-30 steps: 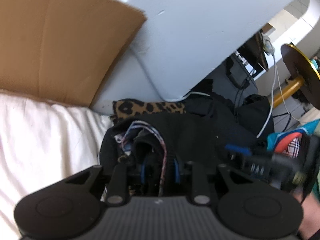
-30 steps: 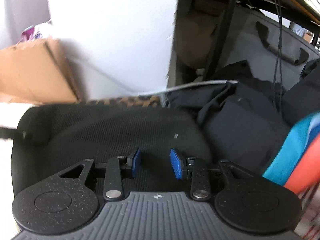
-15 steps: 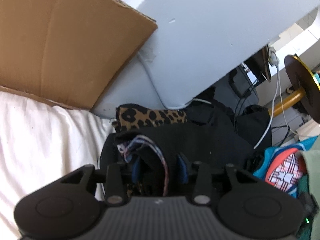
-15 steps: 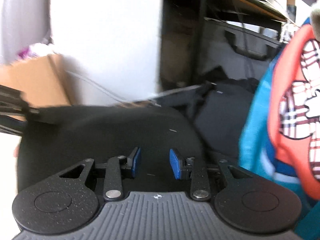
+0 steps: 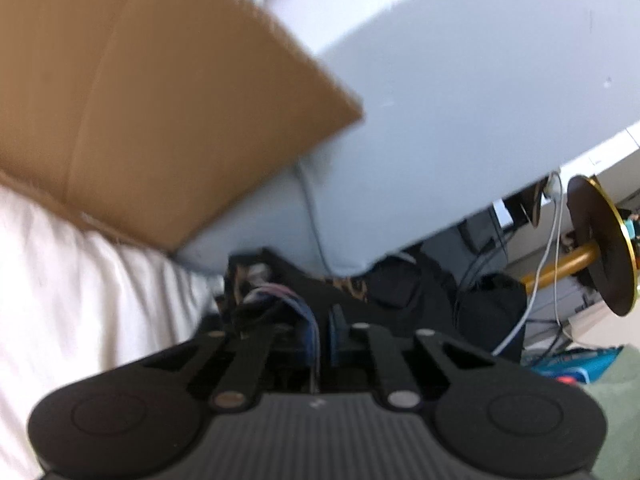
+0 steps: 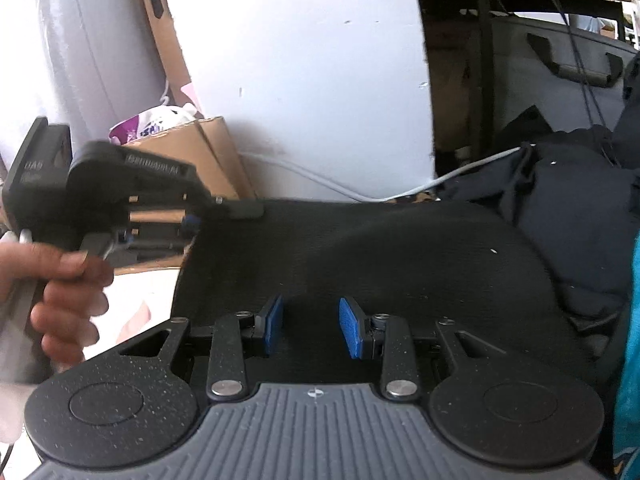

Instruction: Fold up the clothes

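The left claw [image 6: 188,226] is pinching the top corner of a black garment [image 6: 360,264] and holding it up off the white bed [image 5: 80,288] — likely so the cloth hangs flat enough to fold. The right claw [image 6: 311,330] is gaping with nothing between its blue pads [image 6: 351,330], sitting close against the hanging fabric, perhaps to catch the lower edge. More dark clothes [image 6: 568,216] are lying heaped behind — beside a cardboard box [image 5: 152,92].

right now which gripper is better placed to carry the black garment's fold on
Left. The left gripper is shut on the black garment's edge and lifts it; the right gripper hangs open over the cloth, gripping nothing.
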